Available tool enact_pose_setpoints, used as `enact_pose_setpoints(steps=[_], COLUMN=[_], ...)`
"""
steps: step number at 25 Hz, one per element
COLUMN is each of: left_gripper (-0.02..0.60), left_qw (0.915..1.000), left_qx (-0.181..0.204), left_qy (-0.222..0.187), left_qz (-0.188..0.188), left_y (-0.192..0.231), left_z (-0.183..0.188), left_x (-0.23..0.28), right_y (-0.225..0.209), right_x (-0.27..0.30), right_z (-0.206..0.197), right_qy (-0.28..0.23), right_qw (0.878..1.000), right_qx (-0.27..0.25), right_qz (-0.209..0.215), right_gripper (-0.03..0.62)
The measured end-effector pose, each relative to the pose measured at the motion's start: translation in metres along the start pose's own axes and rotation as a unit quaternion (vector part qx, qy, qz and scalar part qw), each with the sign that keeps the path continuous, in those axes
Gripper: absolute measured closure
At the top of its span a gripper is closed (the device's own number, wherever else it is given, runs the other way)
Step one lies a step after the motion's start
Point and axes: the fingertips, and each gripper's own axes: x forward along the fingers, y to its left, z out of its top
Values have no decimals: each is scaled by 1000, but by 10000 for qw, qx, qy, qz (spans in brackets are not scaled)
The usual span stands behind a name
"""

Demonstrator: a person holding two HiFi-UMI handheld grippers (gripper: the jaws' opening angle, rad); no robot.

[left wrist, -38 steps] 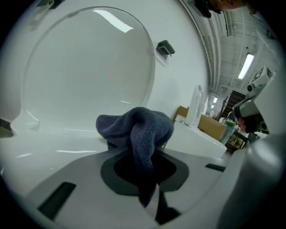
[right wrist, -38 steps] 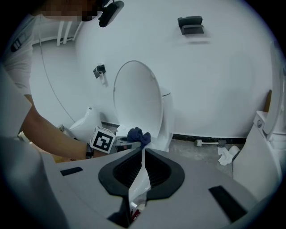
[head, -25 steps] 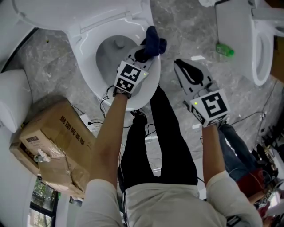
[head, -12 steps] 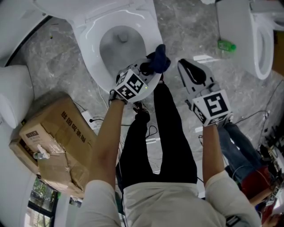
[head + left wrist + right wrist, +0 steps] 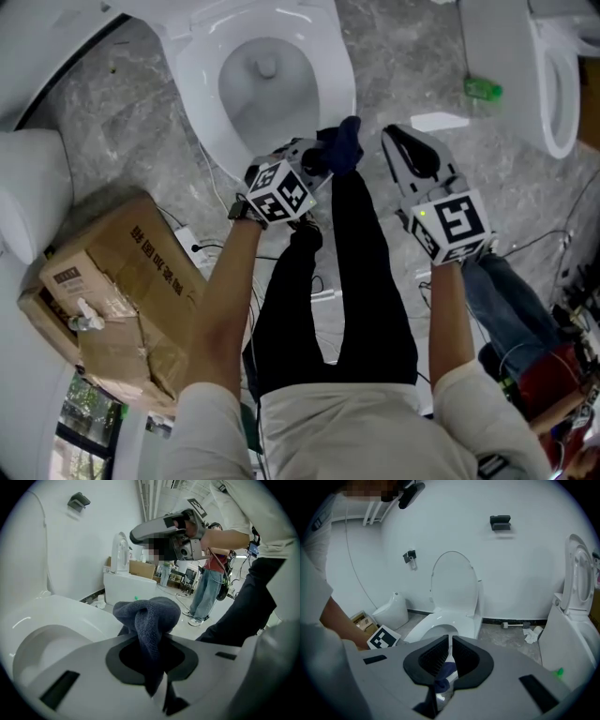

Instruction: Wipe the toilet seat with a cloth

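My left gripper [image 5: 317,161] clamps its jaws on a bunched dark blue cloth [image 5: 341,142], which sits just off the front edge of the toilet seat [image 5: 336,70], over my black trouser leg [image 5: 361,272]. My right gripper [image 5: 397,141] hovers beside it, jaws all but together and holding nothing.

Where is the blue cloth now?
The cloth sits mid-picture in the head view, pinched in the left gripper, just below the front of the toilet seat.
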Motion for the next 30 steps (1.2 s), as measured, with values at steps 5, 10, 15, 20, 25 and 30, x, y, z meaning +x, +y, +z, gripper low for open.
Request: enact_pose_setpoints(steps=[5, 10, 15, 20, 25, 30], left_gripper=[535, 534, 535, 534, 535, 535], left_qw=[9995, 9988, 9963, 9953, 9933, 9878], left_qx=[63, -294, -597, -594, -712, -1095], left_qy=[288, 376, 479, 602, 629, 582], left_qz=[-85, 75, 401, 481, 663, 939], left_y=[-30, -42, -36, -34, -22, 0], left_z=[-25, -47, -66, -81, -92, -100], left_x=[-19, -42, -66, -84, -104, -118], right_y=[21, 46, 62, 68, 66, 63], right_x=[2, 10, 23, 33, 43, 56], right_z=[-5, -3, 5, 13, 21, 32], right_qy=[46, 94, 120, 131, 136, 166], right_qw=[9999, 9995, 9987, 9981, 9977, 9967], right_qx=[61, 73, -5, -122, -161, -227], right_qz=[88, 294, 490, 594, 648, 765], right_gripper=[549, 549, 549, 549, 549, 549])
